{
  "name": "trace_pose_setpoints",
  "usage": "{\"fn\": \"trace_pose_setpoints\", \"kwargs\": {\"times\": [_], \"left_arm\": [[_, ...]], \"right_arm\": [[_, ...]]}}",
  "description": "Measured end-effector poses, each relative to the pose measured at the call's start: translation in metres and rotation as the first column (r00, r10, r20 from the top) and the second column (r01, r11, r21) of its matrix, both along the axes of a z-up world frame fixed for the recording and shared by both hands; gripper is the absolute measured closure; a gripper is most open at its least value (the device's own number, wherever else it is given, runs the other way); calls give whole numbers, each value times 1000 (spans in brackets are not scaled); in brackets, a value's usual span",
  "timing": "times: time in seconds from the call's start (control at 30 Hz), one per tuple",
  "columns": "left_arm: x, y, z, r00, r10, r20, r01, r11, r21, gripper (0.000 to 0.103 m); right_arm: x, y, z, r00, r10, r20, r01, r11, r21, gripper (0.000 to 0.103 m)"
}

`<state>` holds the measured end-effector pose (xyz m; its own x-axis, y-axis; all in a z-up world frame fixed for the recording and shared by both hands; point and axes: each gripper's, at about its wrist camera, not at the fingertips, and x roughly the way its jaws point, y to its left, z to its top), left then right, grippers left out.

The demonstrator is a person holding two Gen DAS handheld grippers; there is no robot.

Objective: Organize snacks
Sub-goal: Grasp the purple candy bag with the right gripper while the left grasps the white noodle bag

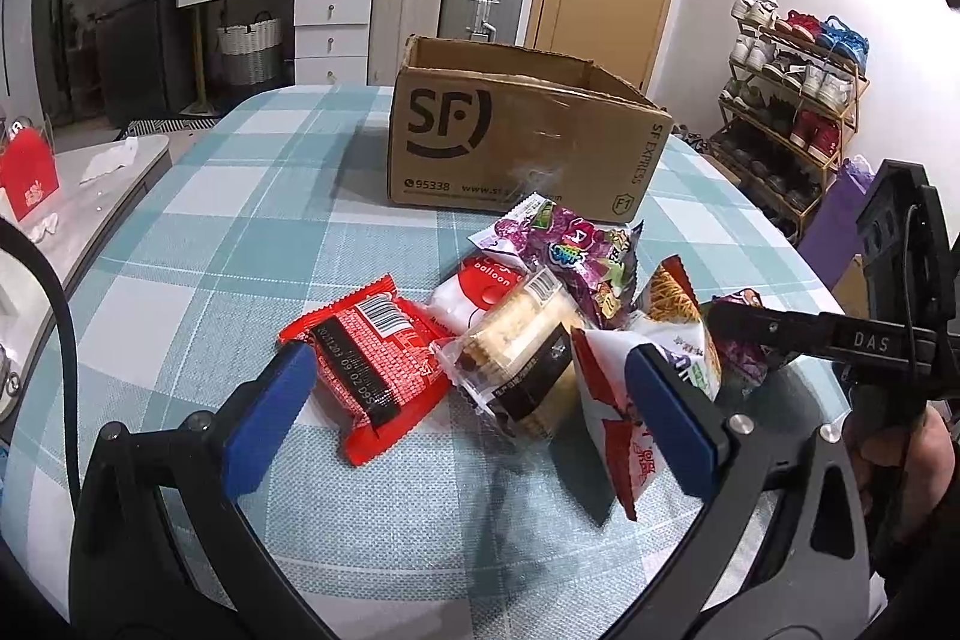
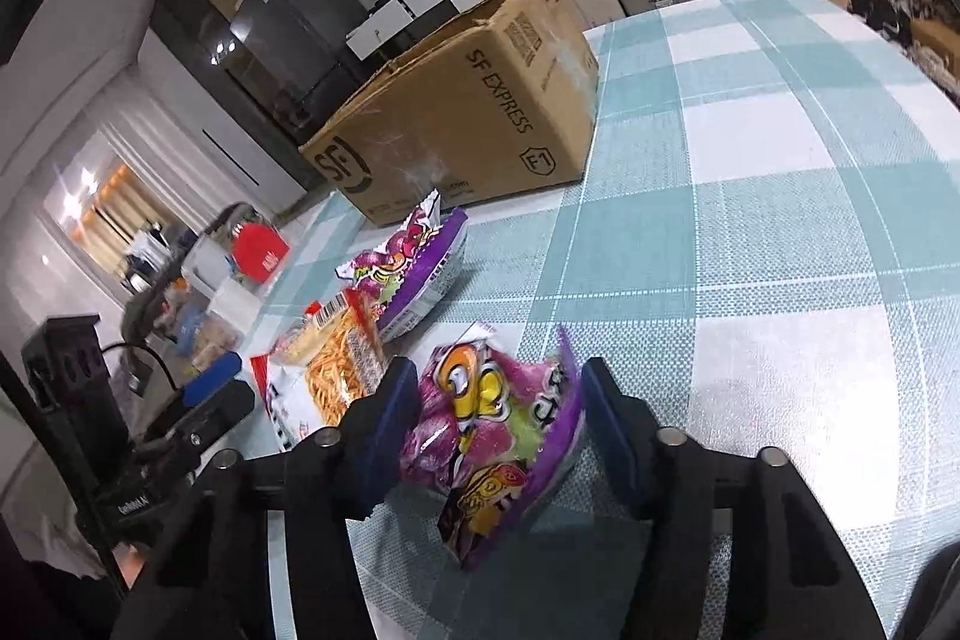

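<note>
- The right gripper [image 2: 495, 415] has its two blue pads on both sides of a purple snack bag [image 2: 498, 436]; the pads seem to press its crumpled edges, though the picture is blurred there, so I say this with some doubt.
- This bag sits on the checked tablecloth [image 2: 750, 220], just beside a noodle snack bag [image 2: 336, 370]; a second purple bag [image 2: 414, 274] lies further, near the cardboard box [image 2: 468, 112].
- To the right of the held bag the cloth is bare up to the far table edge.
- The left gripper [image 1: 468, 403] stands wide open and holds nothing; between its fingers lie a clear-wrapped cake [image 1: 522, 346] and part of a red packet [image 1: 372, 358].
- Its right blue pad [image 1: 666, 418] is in front of a red and white bag [image 1: 612, 436]; the left pad is at the edge of the red packet.
- The box is open at the top, behind the snack pile.
- Left of the pile, the cloth is free until the table rim [image 1: 198, 148].
</note>
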<state>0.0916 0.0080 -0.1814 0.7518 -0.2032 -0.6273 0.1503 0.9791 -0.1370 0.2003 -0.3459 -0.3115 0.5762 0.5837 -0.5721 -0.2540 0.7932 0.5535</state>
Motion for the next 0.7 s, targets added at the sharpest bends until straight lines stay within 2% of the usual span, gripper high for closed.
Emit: {"fn": "trace_pose_setpoints", "kwargs": {"times": [0.23,0.43,0.53,0.57,0.7], "left_arm": [[-1,1,0,1000,11,-1,-11,1000,-4,0],[-6,0,3,1000,1,15,-1,1000,3,0],[-12,-6,7,998,-41,46,41,999,6,0],[-15,-11,7,995,-82,50,83,997,-8,0],[-17,-33,7,982,-187,12,187,981,-42,0]], "right_arm": [[-3,7,4,1000,5,24,-4,1000,-26,57],[-19,-3,17,992,-78,101,84,995,-55,57],[-28,2,25,987,-62,146,78,991,-108,57],[-31,2,26,986,-49,158,68,991,-118,57],[-39,2,31,981,-42,191,70,988,-140,57]]}}
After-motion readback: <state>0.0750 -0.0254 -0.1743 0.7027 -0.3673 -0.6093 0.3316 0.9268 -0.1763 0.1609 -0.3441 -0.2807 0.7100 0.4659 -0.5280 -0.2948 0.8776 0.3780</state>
